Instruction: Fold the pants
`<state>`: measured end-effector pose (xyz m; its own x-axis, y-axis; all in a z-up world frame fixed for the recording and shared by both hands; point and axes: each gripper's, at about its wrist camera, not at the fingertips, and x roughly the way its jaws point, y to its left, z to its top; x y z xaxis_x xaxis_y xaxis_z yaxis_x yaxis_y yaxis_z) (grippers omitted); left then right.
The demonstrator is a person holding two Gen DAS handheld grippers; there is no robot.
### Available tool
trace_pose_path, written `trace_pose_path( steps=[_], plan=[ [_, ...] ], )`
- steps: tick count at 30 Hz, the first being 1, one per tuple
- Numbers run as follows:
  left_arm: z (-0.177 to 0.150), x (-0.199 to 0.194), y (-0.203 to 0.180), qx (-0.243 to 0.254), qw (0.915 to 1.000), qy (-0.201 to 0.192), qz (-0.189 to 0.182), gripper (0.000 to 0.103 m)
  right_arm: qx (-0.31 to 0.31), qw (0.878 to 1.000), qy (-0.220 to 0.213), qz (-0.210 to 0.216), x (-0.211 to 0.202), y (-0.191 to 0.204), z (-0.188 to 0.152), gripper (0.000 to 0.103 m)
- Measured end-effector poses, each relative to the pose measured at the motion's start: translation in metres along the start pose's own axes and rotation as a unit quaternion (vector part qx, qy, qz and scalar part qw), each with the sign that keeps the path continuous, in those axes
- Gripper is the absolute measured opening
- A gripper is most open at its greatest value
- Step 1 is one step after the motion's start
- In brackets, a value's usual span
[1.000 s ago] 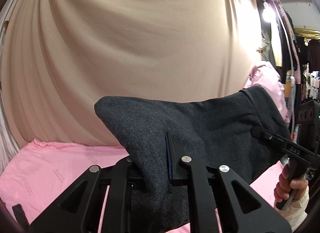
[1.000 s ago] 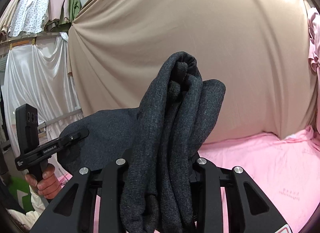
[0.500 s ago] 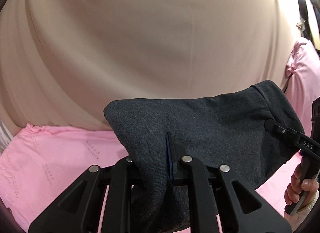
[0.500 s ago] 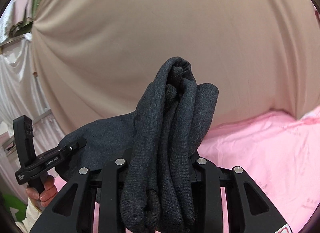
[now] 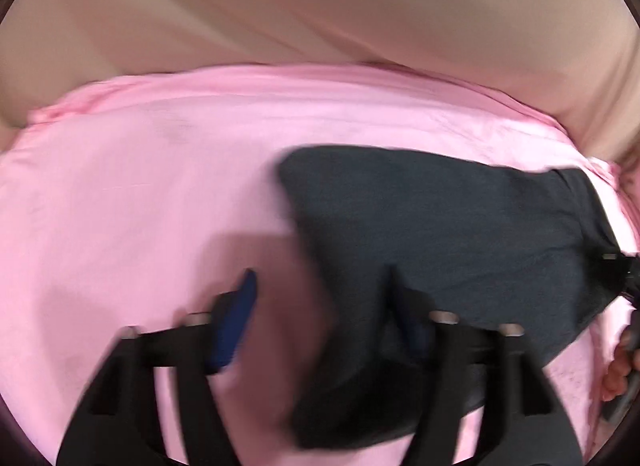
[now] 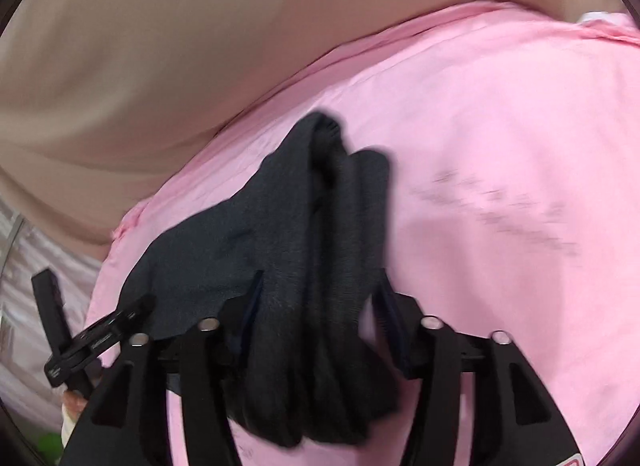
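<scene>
Letting go now, I reckon. Both grippers' fingers are opening: the left gripper [image 5: 320, 306] has one finger clear over the pink surface [image 5: 140, 185], the other against the dark pants [image 5: 440, 225]; the right gripper [image 6: 320, 294] is spreading around a thick bunched fold. Pants sit centre-right in the left view, folded into a compact bundle. What's left looks like pulling away, maybe tidying.

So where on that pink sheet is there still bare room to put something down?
Bare pink sheet spreads left of the dark pants, up to the beige curtain. The right wrist view shows another free stretch right of the pants. It is crowded around the pants, where both tongs are opening.
</scene>
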<state>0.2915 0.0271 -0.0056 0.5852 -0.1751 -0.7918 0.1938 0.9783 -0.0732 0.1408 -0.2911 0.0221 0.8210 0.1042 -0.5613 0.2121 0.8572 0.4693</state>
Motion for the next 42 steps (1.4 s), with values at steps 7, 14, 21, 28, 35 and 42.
trace_pose_path(
  steps=[7, 14, 21, 28, 35, 42],
  plan=[
    [0.014, -0.058, -0.018, -0.031, 0.9987, -0.034, -0.024, 0.069, -0.101, 0.994, -0.031, 0.036, -0.044, 0.06, -0.002, 0.003],
    [-0.009, 0.02, -0.03, -0.016, 0.9991, 0.026, 0.029, 0.09, -0.056, 0.998, 0.027, 0.011, -0.007, 0.011, -0.023, 0.0],
    [-0.018, -0.026, 0.026, -0.067, 0.9976, 0.008, 0.017, 0.09, -0.138, 0.989, 0.035, 0.034, -0.029, 0.09, -0.017, 0.012],
    [-0.046, -0.052, 0.054, -0.087, 0.995, -0.016, 0.047, 0.089, -0.267, 0.957, 0.109, 0.038, 0.066, 0.24, -0.028, 0.049],
    [-0.056, -0.053, 0.063, -0.091, 0.9932, -0.05, 0.053, 0.089, -0.37, 0.909, 0.155, -0.109, 0.164, 0.307, -0.056, 0.058],
    [-0.055, -0.076, 0.079, -0.121, 0.9886, -0.083, 0.034, 0.09, -0.139, 0.982, 0.108, 0.072, 0.14, 0.253, -0.021, 0.019]
  ],
)
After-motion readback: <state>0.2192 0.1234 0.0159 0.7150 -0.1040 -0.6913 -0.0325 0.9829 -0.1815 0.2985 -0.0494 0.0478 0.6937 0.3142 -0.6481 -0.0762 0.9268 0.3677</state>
